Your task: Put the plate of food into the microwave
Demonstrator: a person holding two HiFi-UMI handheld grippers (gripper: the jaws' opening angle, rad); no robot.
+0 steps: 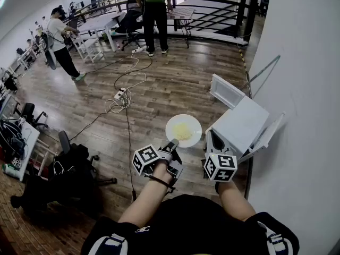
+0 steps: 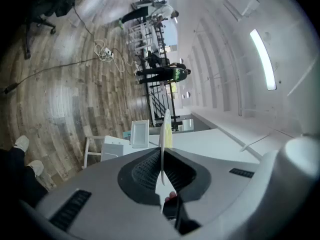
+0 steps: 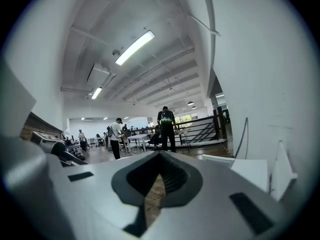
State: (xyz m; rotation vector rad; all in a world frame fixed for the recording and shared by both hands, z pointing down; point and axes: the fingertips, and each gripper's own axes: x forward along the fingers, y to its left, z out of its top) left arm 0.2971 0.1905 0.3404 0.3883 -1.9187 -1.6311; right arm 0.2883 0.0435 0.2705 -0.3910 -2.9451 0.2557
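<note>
A white plate (image 1: 183, 130) with yellow food hangs level over the wood floor, with my left gripper (image 1: 172, 144) shut on its near rim. In the left gripper view the plate (image 2: 163, 129) shows edge-on, clamped between the ribbed pads of the left gripper (image 2: 162, 164). The white microwave (image 1: 243, 124) stands just right of the plate, its door (image 1: 226, 91) swung open; it also shows past the plate (image 2: 114, 147). My right gripper (image 1: 212, 143) sits in front of the microwave's opening. Its jaws are together with nothing between them (image 3: 160, 171).
A white wall (image 1: 300, 84) runs close along the right. Cables and a power strip (image 1: 122, 95) lie on the floor ahead. A black chair and bags (image 1: 71, 171) stand at the left. Two people (image 1: 155, 12) (image 1: 59, 42) stand far off by tables and a railing.
</note>
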